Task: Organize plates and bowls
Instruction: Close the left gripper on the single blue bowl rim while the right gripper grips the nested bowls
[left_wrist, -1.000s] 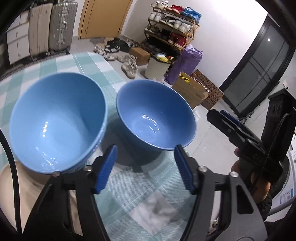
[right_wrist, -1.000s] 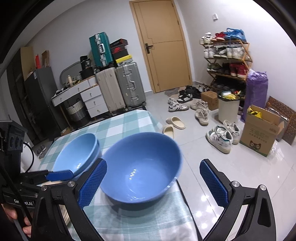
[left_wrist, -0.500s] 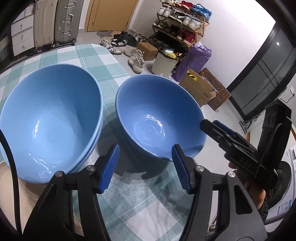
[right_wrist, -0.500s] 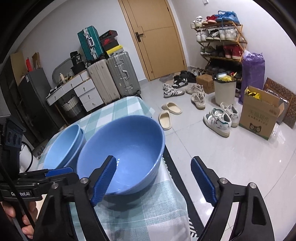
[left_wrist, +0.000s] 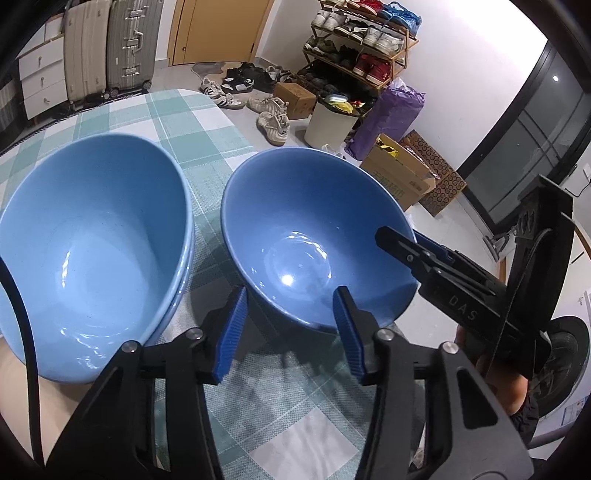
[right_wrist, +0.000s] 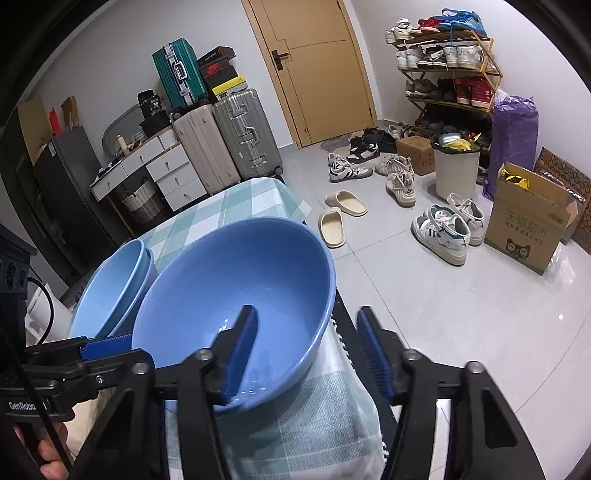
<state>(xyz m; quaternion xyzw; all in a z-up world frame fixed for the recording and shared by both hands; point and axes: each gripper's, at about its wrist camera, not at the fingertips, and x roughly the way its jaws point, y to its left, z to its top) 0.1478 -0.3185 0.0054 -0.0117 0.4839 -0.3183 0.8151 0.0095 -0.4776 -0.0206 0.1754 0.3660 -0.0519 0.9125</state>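
A darker blue bowl (left_wrist: 314, 236) (right_wrist: 229, 288) stands upright near the edge of the checked tablecloth (left_wrist: 207, 147). Left of it sit nested light blue bowls (left_wrist: 92, 240) (right_wrist: 110, 284). My left gripper (left_wrist: 291, 295) is at the darker bowl's near wall, one finger outside and the other over the rim; its jaws are closing with a gap left. My right gripper (right_wrist: 306, 310) (left_wrist: 400, 236) straddles the bowl's right rim, one finger inside and one outside. Its jaws are closing too, and the pads stand clear of the wall.
A beige flat thing (left_wrist: 22, 387) lies under the nested bowls. The table edge (right_wrist: 343, 332) drops off right beside the darker bowl. On the floor beyond are shoes (right_wrist: 443, 229), a cardboard box (right_wrist: 528, 229), a bin (right_wrist: 456, 170) and suitcases (right_wrist: 225, 144).
Both grippers came down onto the darker bowl and their jaws narrowed. The right gripper's left finger went from outside the bowl to inside it.
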